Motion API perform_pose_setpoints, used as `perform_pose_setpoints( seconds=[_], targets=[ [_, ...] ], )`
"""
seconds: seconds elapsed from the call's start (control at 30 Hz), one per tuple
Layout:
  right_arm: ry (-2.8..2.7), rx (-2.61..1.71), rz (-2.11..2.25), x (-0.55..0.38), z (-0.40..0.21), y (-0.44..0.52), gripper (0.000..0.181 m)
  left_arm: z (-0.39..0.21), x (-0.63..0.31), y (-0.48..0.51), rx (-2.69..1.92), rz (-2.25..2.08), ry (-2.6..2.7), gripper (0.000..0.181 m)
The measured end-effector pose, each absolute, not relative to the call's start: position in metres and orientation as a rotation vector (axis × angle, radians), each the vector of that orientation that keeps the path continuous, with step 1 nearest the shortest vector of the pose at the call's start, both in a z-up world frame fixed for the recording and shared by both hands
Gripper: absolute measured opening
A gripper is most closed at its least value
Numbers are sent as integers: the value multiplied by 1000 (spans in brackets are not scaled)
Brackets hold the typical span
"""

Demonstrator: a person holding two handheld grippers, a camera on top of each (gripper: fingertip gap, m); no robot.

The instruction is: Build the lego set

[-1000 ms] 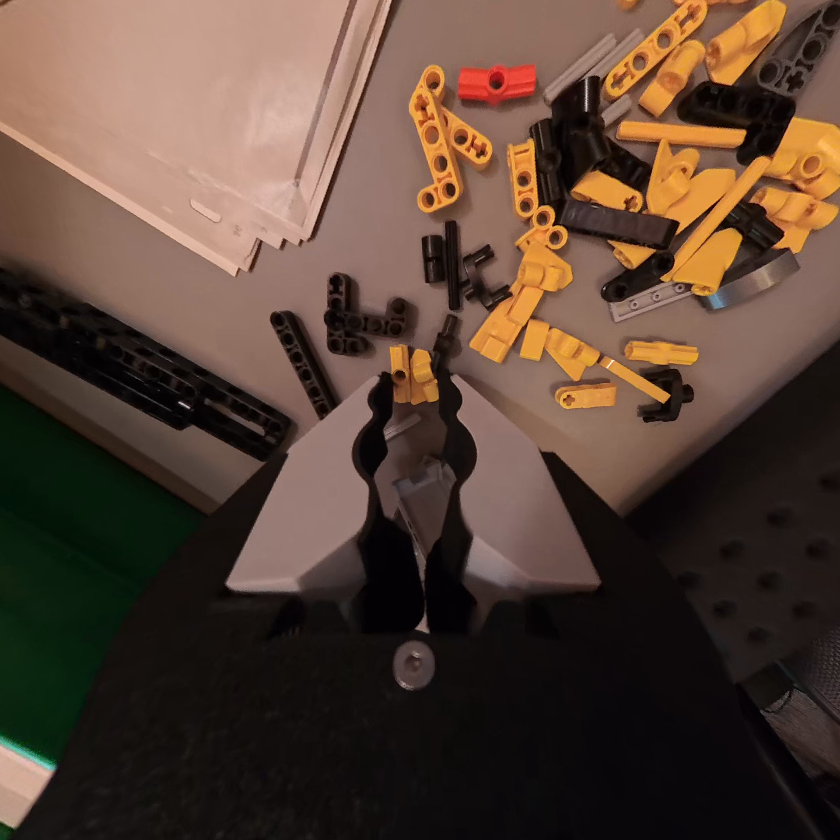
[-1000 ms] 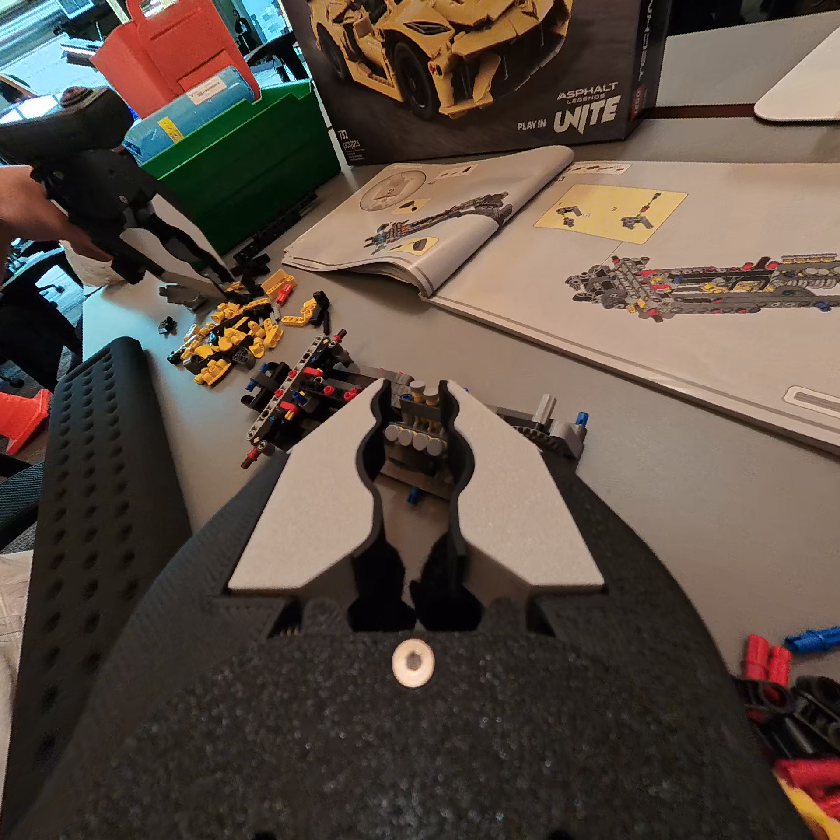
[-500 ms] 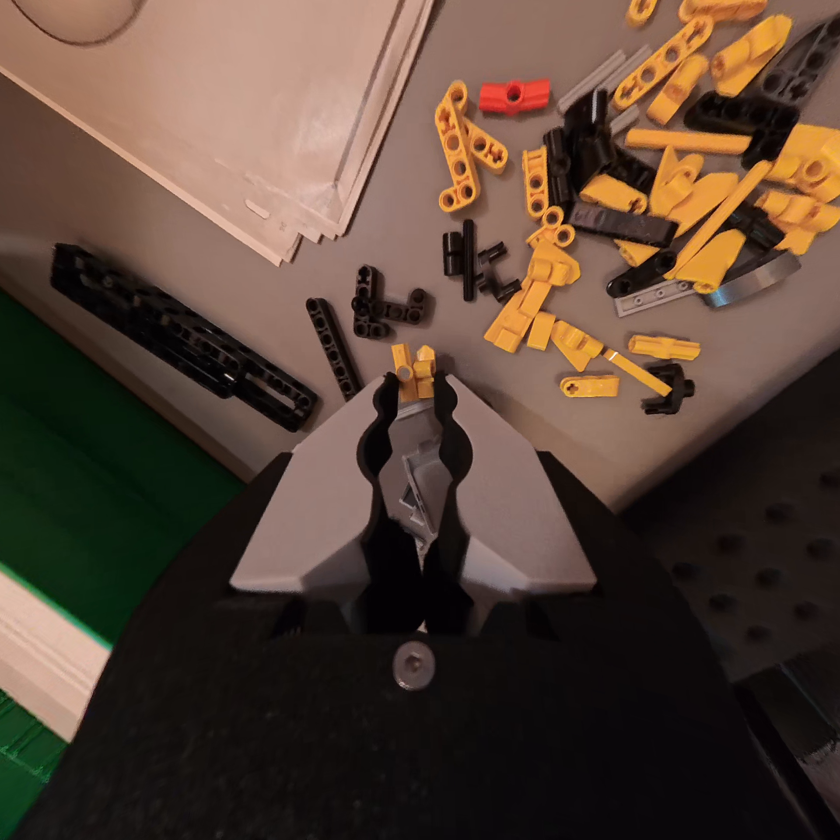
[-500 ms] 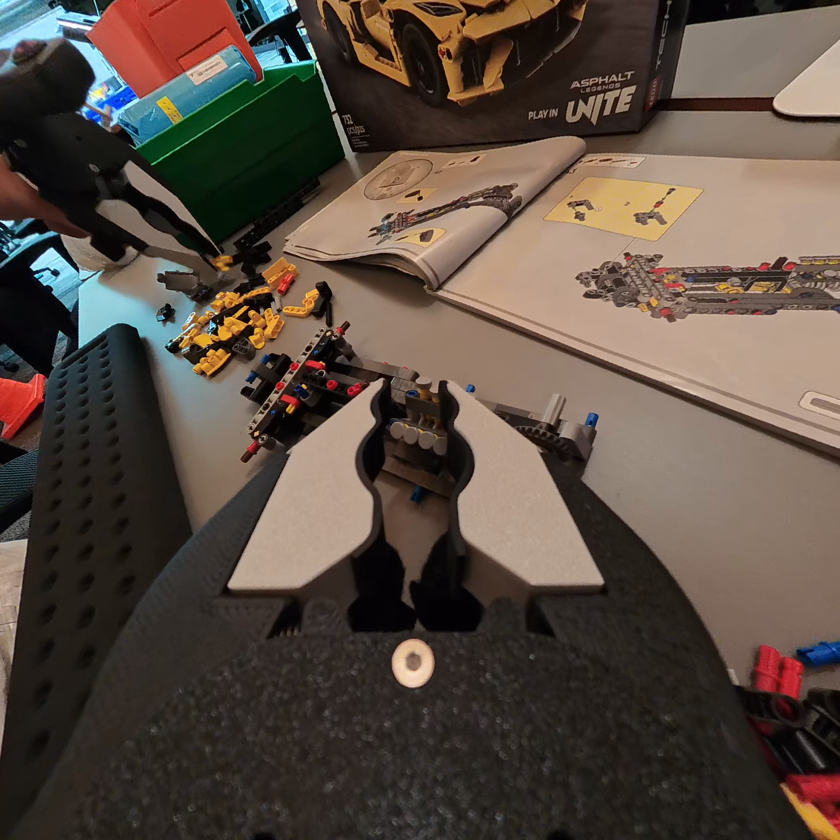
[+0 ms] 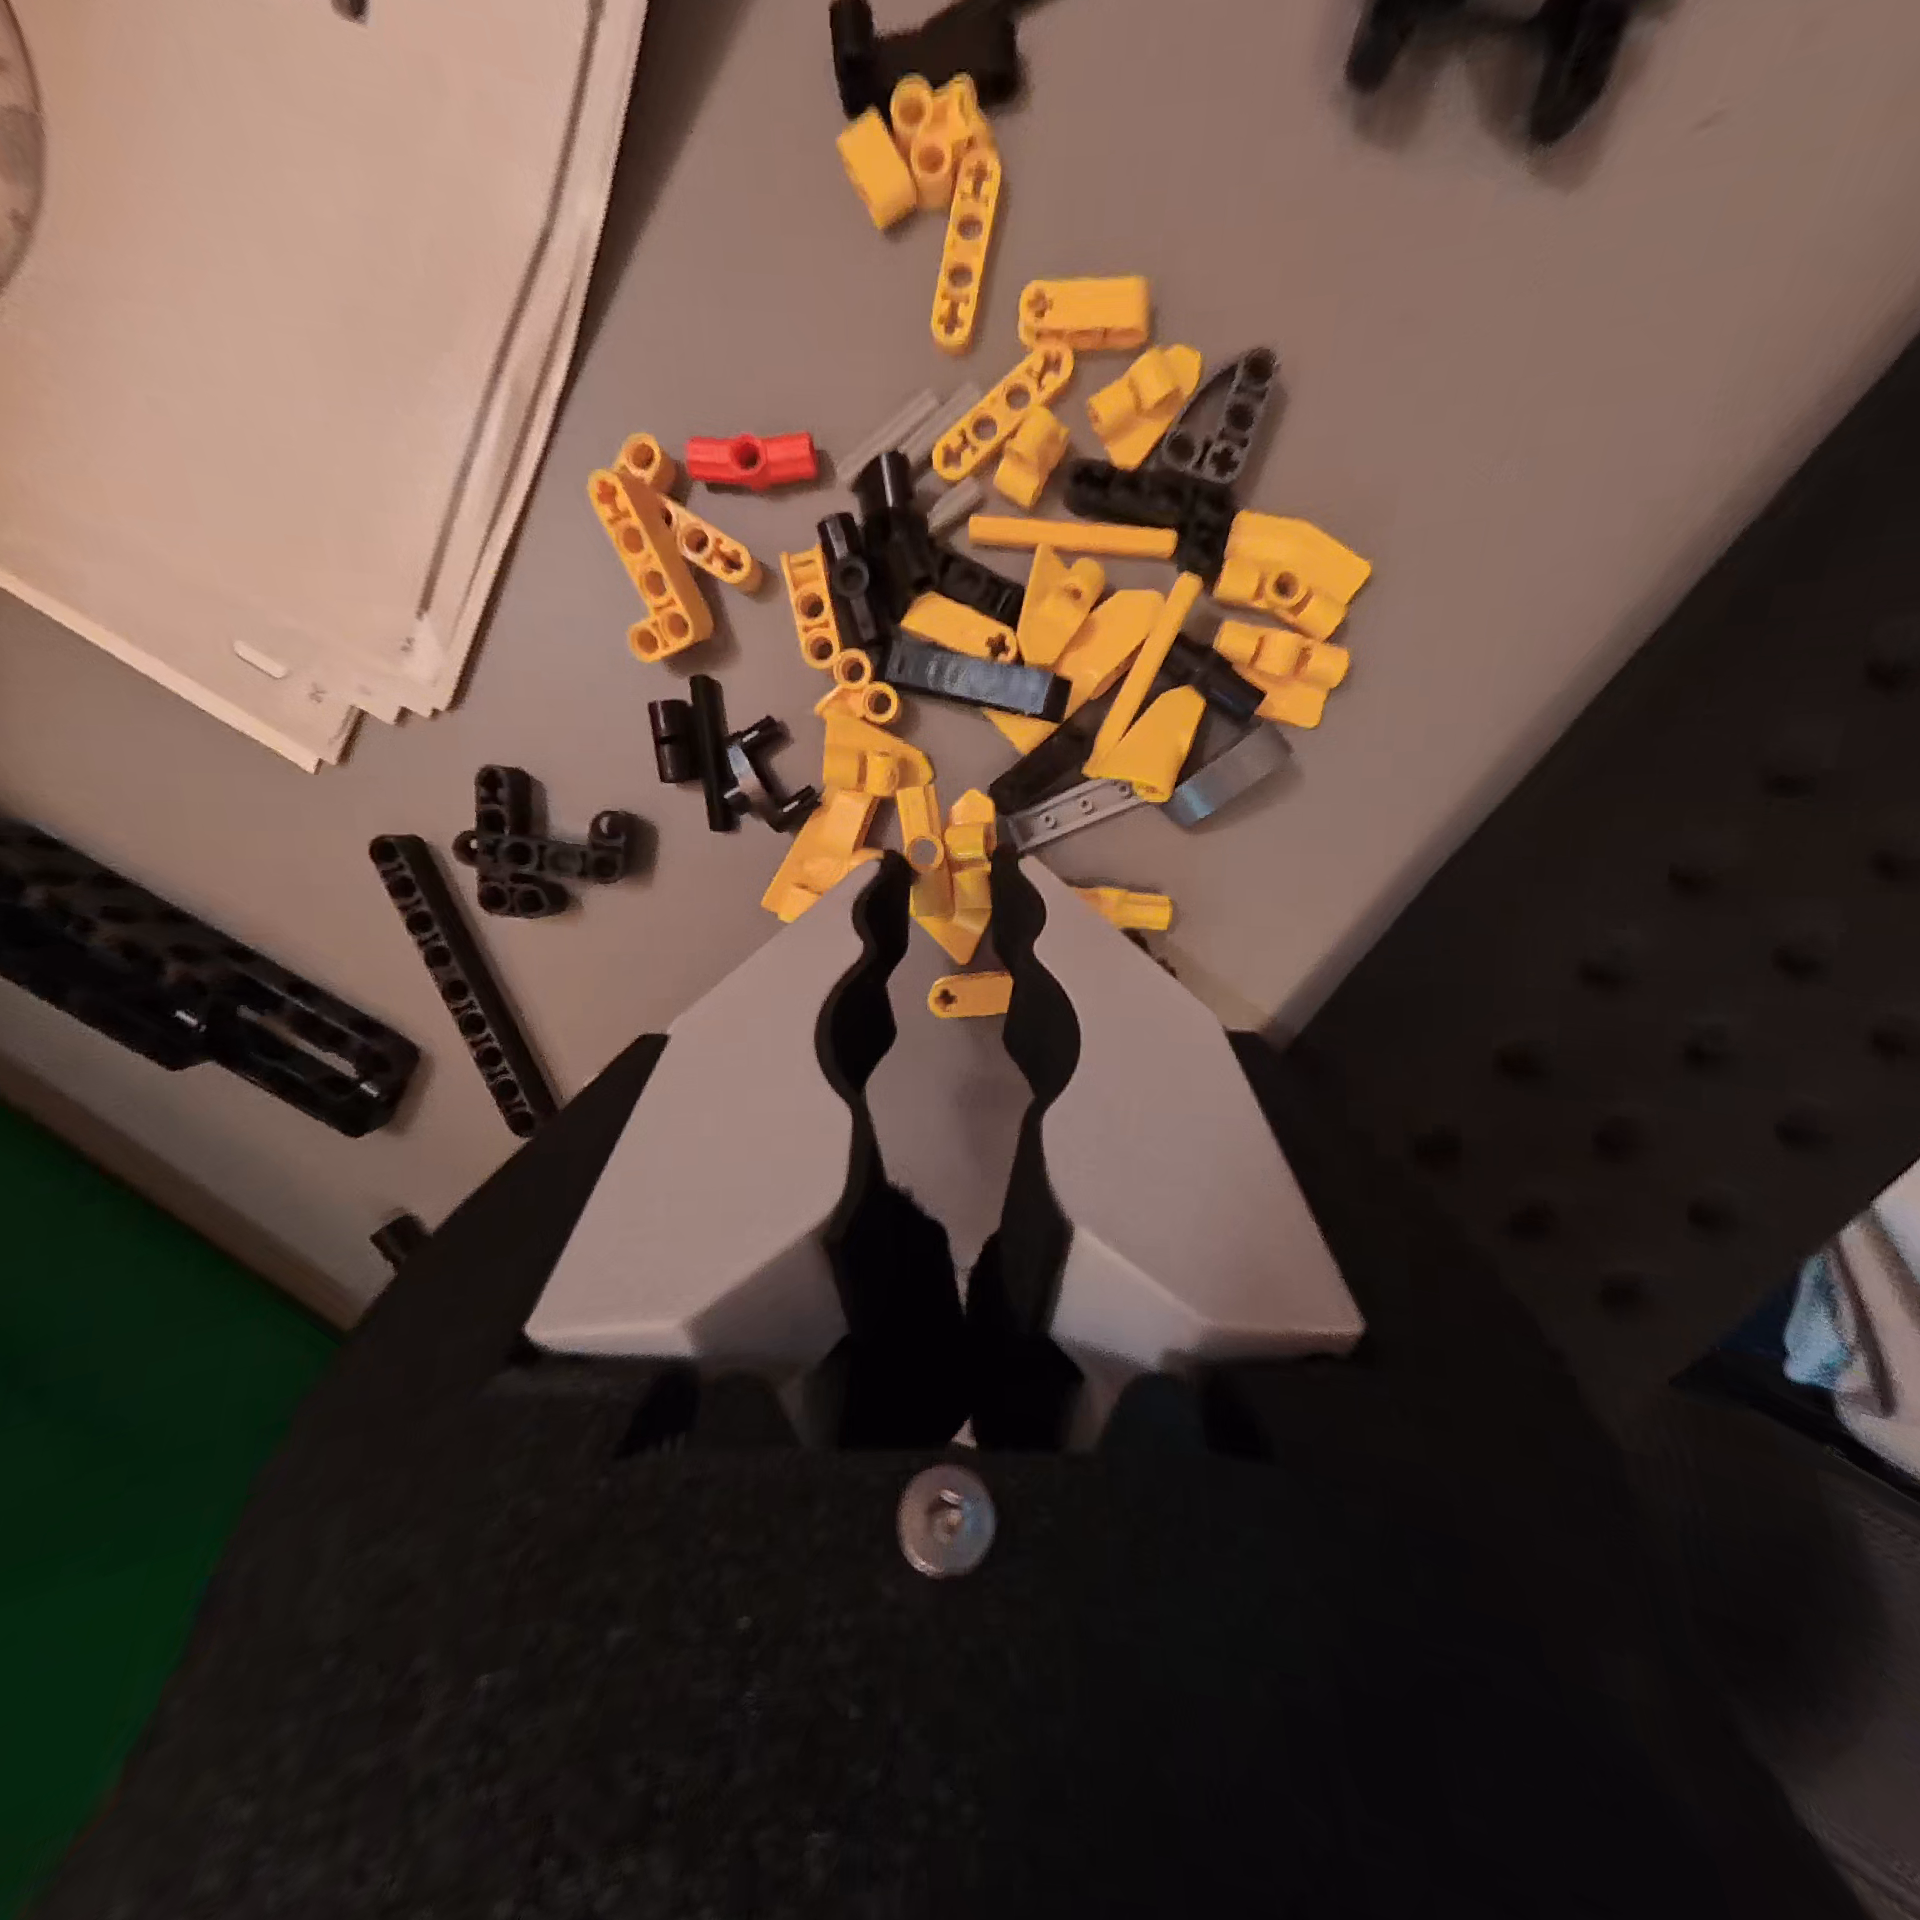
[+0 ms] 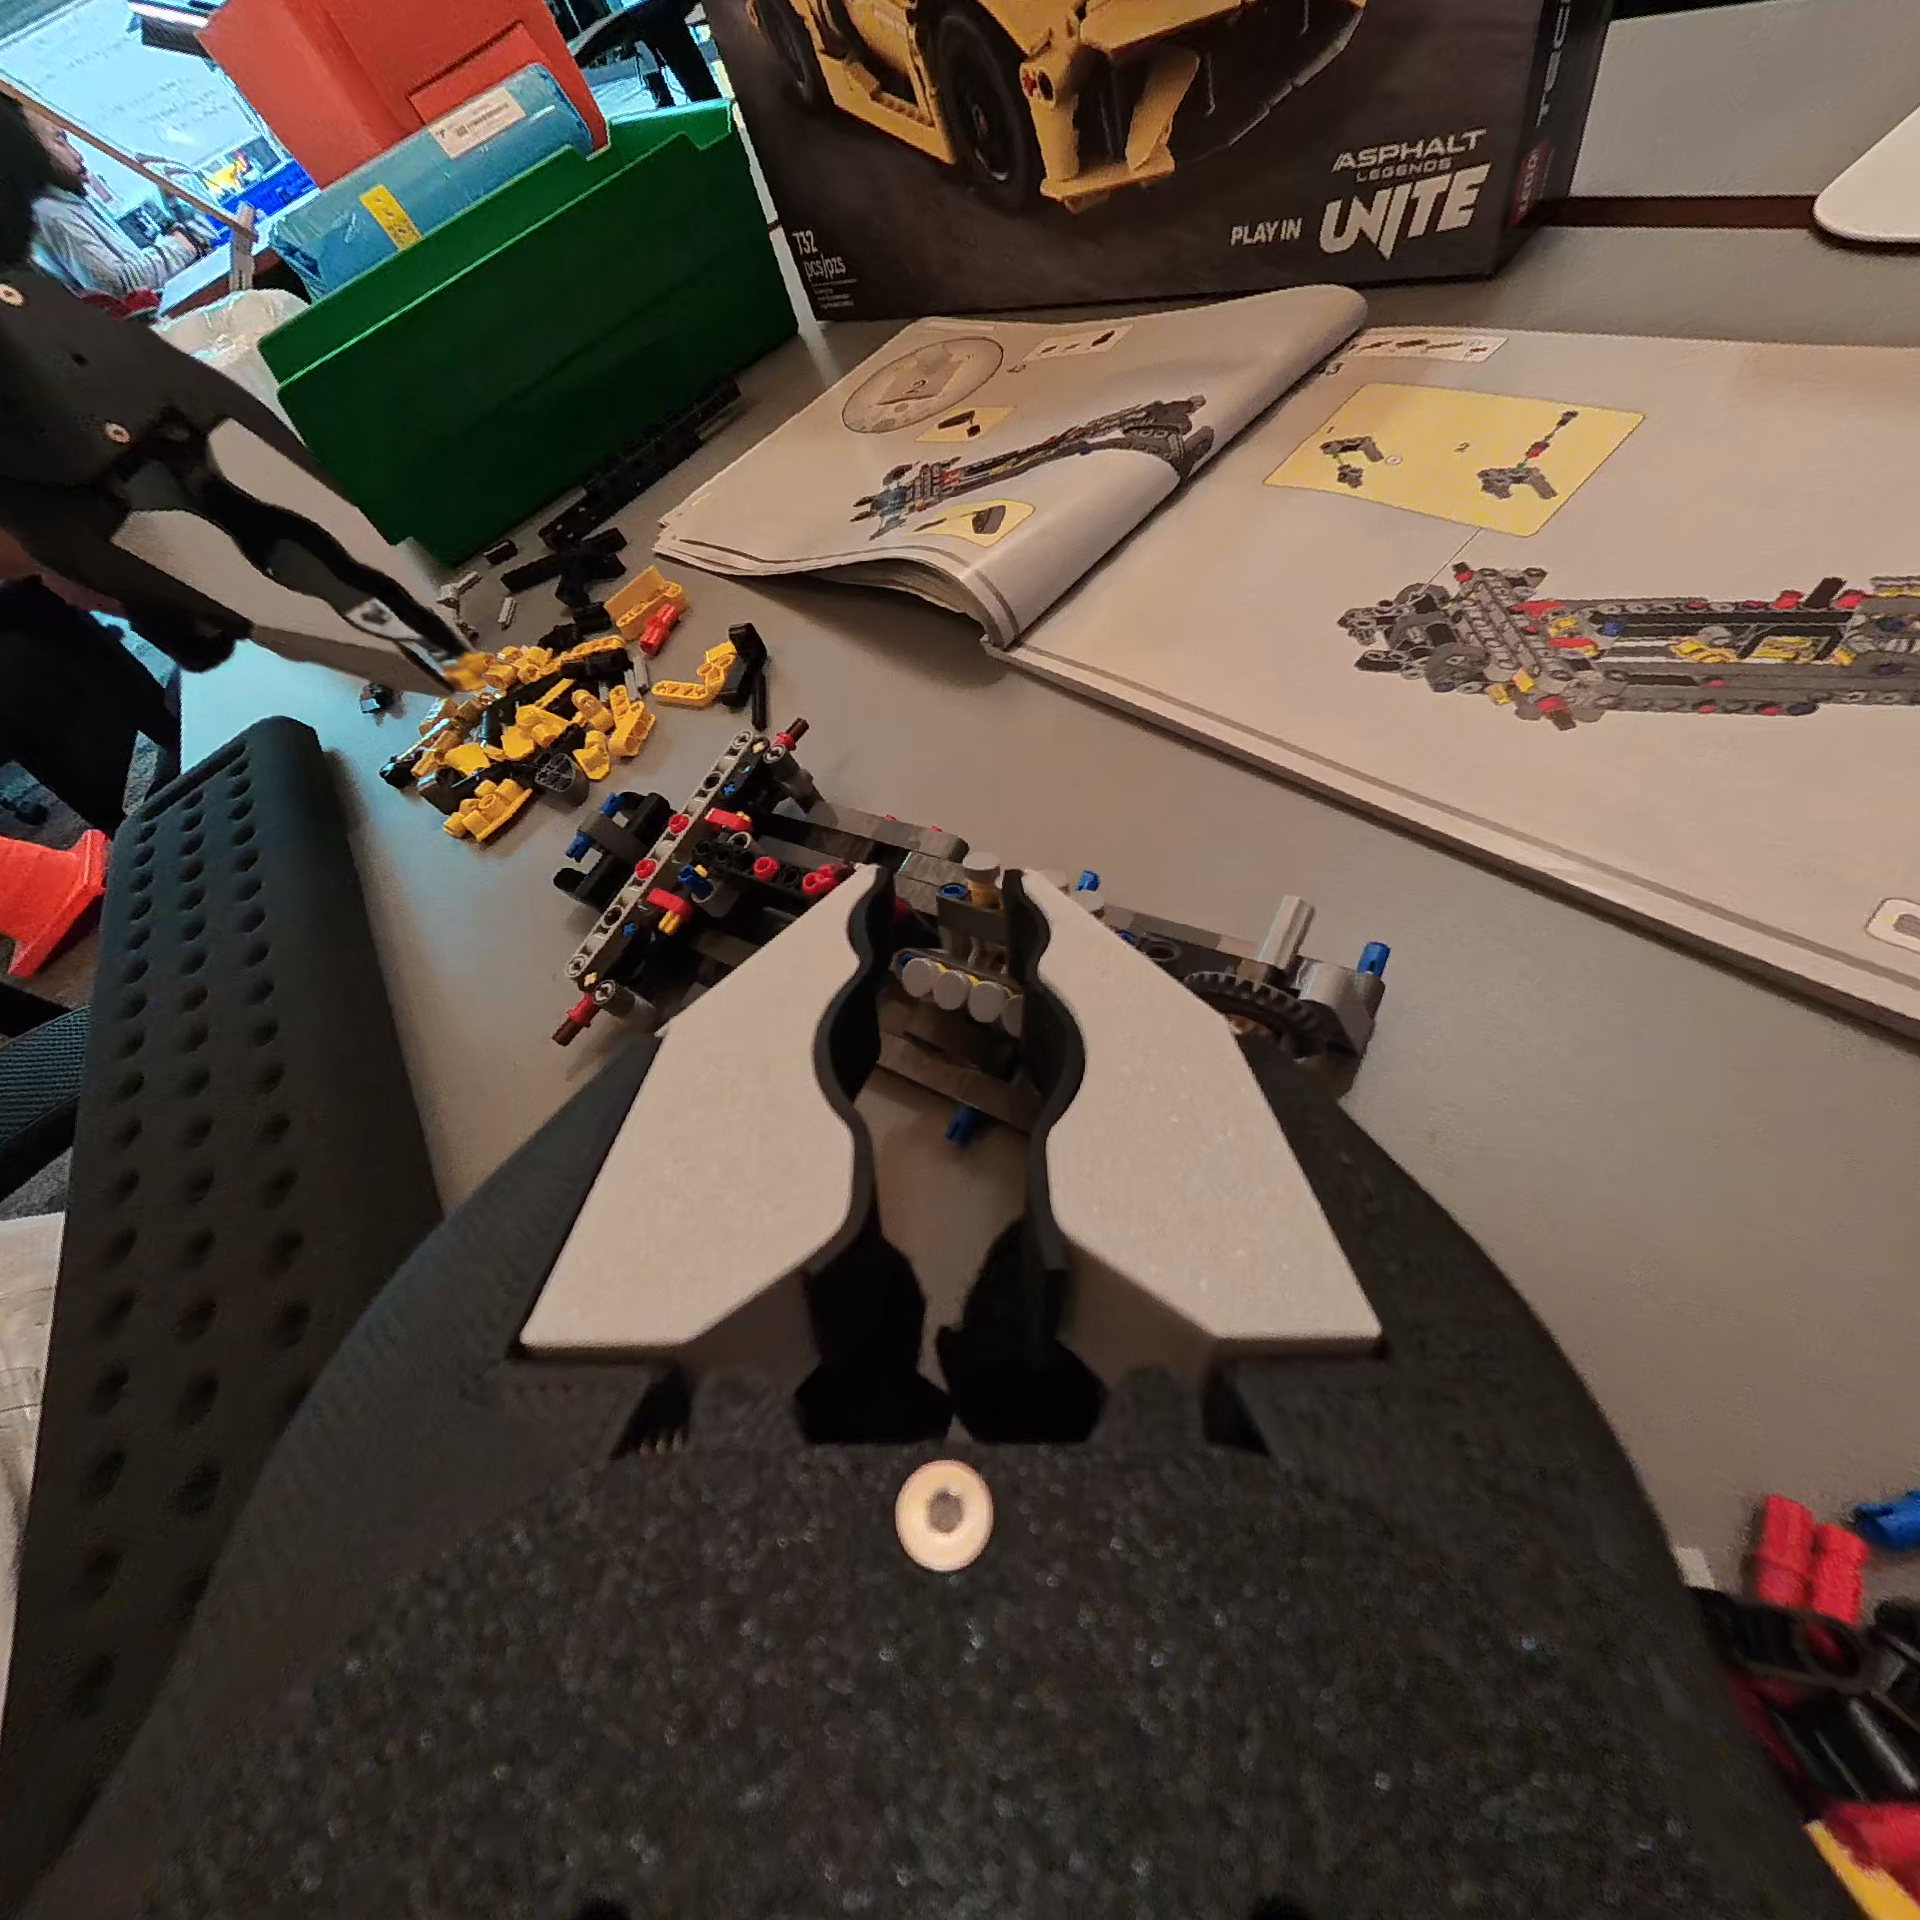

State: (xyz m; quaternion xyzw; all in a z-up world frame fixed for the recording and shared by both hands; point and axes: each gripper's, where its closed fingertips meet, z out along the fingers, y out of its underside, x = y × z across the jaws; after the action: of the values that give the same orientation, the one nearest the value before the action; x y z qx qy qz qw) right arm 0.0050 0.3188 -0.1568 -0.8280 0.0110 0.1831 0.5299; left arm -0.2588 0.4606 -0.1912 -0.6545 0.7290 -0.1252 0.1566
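**Left claw takes a yellow piece from the pile**

The left claw [image 5: 948, 868] is nearly closed, pinching a small yellow piece [image 5: 951, 883] at its tips, just above the near edge of the loose pile [image 5: 1039, 582] of yellow and black parts on the tabletop [image 5: 1455, 312]. The right claw [image 6: 948, 909] hangs slightly open over the half-built chassis [image 6: 727, 862], gripping nothing.

The piece is probably light, stiff and smooth, so it could twist or slip; flat opposite faces make the safest hold. The chassis looks rigid but pins may pop loose, so take it by its long beams.

Far left, a green bin [image 6: 540, 343] holds a blue roll [image 6: 436, 187] and an orange box [image 6: 395, 62]. The manual [image 6: 1143, 488] lies open beyond.
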Motion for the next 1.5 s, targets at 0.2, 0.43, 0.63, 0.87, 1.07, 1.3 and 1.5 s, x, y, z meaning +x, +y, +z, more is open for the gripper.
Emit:
perform_pose_setpoints(
  seconds=[0.2, 0.43, 0.63, 0.87, 1.07, 1.3, 1.5],
  targets=[
    [27, -1971, 430, 6, -156, 318, 20, -187, -270, 472, -1899, -288, 2019, 26],
    [26, -1964, 429, 6, -154, 319, 20, -192, -305, 496, -1975, -79, 1938, 22],
    [23, -1969, 430, 5, -155, 319, 20, -201, -298, 498, -1949, -43, 1960, 23],
    [36, -1962, 427, 8, -154, 318, 19, -206, -298, 502, -1983, -16, 1968, 14],
    [30, -1967, 428, 6, -155, 318, 20, -199, -265, 502, -1912, -96, 1960, 14],
    [30, -1961, 426, 7, -153, 317, 20, -200, -254, 515, -1920, -78, 1957, 14],
    [27, -1959, 424, 6, -153, 317, 20, -201, -272, 524, -1963, 33, 1947, 14]
  ],
)
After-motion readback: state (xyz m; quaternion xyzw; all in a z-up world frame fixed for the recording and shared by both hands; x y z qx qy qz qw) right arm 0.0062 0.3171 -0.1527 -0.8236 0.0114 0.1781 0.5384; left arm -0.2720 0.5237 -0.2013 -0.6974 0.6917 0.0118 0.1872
